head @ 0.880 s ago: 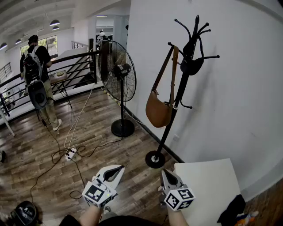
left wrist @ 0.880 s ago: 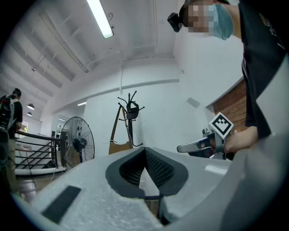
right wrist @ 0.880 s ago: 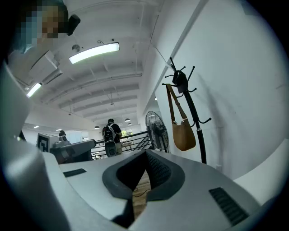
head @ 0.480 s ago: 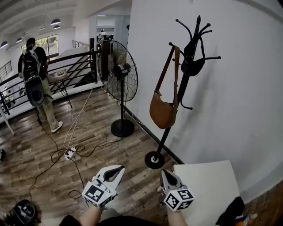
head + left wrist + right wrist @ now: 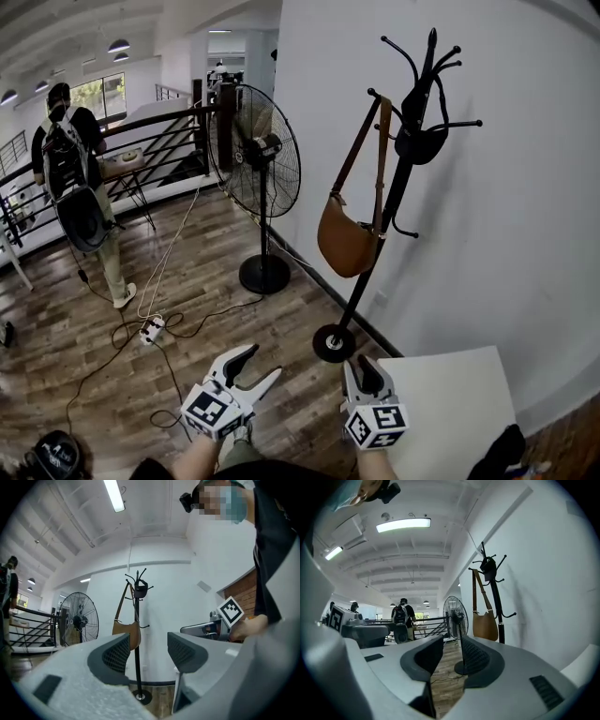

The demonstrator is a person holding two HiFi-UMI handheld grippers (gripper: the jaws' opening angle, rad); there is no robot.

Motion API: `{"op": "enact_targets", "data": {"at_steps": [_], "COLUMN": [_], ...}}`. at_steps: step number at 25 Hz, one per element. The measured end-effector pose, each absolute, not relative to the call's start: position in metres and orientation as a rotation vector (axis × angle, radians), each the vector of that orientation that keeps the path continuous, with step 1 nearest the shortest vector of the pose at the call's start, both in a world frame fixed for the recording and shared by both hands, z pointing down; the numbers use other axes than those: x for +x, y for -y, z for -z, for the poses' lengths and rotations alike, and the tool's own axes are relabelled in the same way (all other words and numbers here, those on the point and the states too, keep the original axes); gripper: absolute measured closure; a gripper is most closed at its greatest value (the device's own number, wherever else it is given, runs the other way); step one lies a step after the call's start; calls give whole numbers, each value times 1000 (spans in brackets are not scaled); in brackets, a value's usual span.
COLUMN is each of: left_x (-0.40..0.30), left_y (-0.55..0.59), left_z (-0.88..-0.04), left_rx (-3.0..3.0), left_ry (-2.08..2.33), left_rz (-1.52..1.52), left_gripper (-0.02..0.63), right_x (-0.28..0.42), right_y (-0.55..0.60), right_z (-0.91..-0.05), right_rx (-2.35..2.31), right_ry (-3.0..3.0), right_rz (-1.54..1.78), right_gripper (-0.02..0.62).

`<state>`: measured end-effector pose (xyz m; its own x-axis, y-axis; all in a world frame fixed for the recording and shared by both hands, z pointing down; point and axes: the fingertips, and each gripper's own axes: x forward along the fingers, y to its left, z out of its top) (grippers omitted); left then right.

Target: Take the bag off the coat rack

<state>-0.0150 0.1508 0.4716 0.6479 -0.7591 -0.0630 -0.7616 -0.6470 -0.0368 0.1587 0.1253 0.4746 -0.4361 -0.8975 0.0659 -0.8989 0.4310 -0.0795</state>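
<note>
A brown shoulder bag hangs by its strap from an upper hook of the black coat rack, which stands against the white wall. A dark item hangs on the rack's far side. Both grippers are low in the head view, well short of the rack. My left gripper is open wide with nothing between its jaws. My right gripper has a narrower gap, also empty. The left gripper view shows the bag and rack beyond the jaws. The right gripper view has the bag to the right of its jaws.
A tall standing fan is left of the rack. A white table sits at the lower right beside the wall. Cables and a power strip lie on the wood floor. A person with a backpack stands by the railing far left.
My left gripper's jaws have spread apart from nearly together. The head view has shifted a little, so the rack and bag sit slightly further right.
</note>
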Motion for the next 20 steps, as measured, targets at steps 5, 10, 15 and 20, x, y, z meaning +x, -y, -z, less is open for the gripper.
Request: {"op": "enact_targets", "data": {"at_steps": [5, 10, 15, 20], "left_x": [-35, -62, -90, -120], "left_y": [-109, -65, -20, 14], "left_z": [-466, -460, -452, -449], "left_rx": [-2798, -2829, -2829, -2842], "left_ry": [-1313, -1263, -1231, -1195], "left_rz": [-78, -87, -89, -83], "left_gripper": [347, 338, 318, 318], "right_x": [144, 119, 94, 70], "right_y": [-89, -48, -11, 18], "right_z": [-474, -466, -462, -459], "right_rx": [1675, 1733, 1786, 1855], "right_ry": [2636, 2591, 2554, 2530], "right_rz": [-180, -159, -170, -183], "right_gripper": [451, 382, 370, 356]}}
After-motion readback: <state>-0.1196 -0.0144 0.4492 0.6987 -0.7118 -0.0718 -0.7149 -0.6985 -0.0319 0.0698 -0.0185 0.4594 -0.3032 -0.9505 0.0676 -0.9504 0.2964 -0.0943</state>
